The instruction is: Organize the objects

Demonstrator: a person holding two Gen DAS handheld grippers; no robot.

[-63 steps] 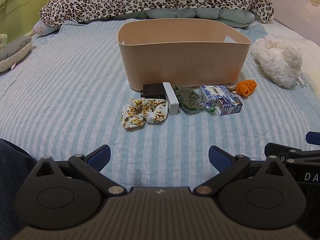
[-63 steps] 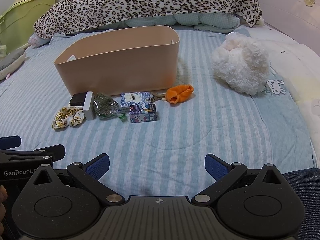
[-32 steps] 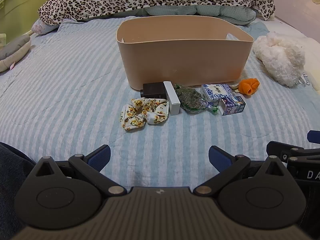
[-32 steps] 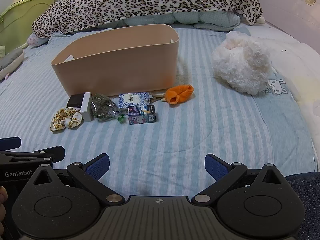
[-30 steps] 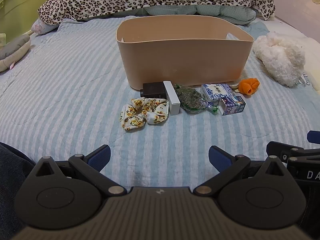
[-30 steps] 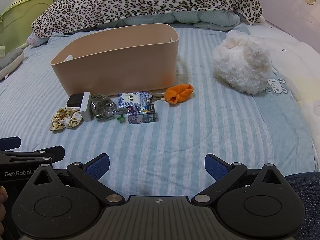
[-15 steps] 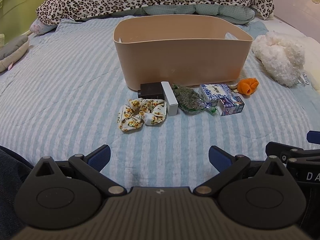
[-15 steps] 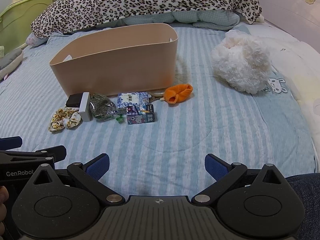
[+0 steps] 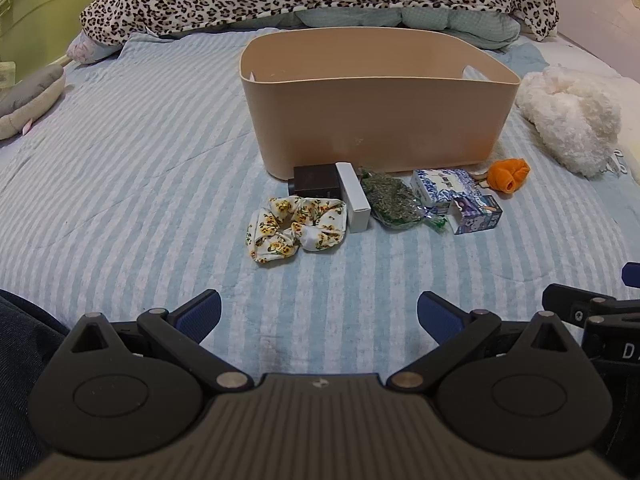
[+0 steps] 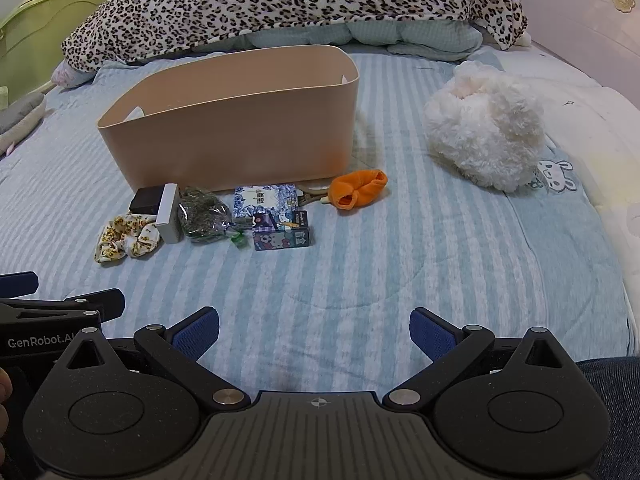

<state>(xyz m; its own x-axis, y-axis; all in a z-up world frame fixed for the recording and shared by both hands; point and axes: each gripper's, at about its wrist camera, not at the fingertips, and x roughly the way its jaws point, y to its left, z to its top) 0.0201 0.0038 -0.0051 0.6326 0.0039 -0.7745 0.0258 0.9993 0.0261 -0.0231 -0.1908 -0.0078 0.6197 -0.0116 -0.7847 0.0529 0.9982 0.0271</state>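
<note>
While nothing is yet in either grip, worth noting first the tan bin (image 9: pixel 380 120) on the striped bedspread (image 9: pixel 140 152), dead ahead of the left gripper (image 9: pixel 319 308) and ahead-left of the right gripper (image 10: pixel 314 330). Both sets of jaws spread wide, empty. Just beside the bin's near wall, a row running left to right: floral scrunchie (image 9: pixel 296 227), white box (image 9: pixel 353 202), green packet (image 9: pixel 392 199), small cartoon box (image 10: pixel 282 236), orange cloth (image 10: pixel 360 187). Scrunchie nearer the left gripper, orange cloth nearer the right; all well apart from the fingertips.

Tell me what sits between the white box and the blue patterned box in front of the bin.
A clear bag of dried green herbs lies between the white box and the blue patterned box, seen in both wrist views.
</note>
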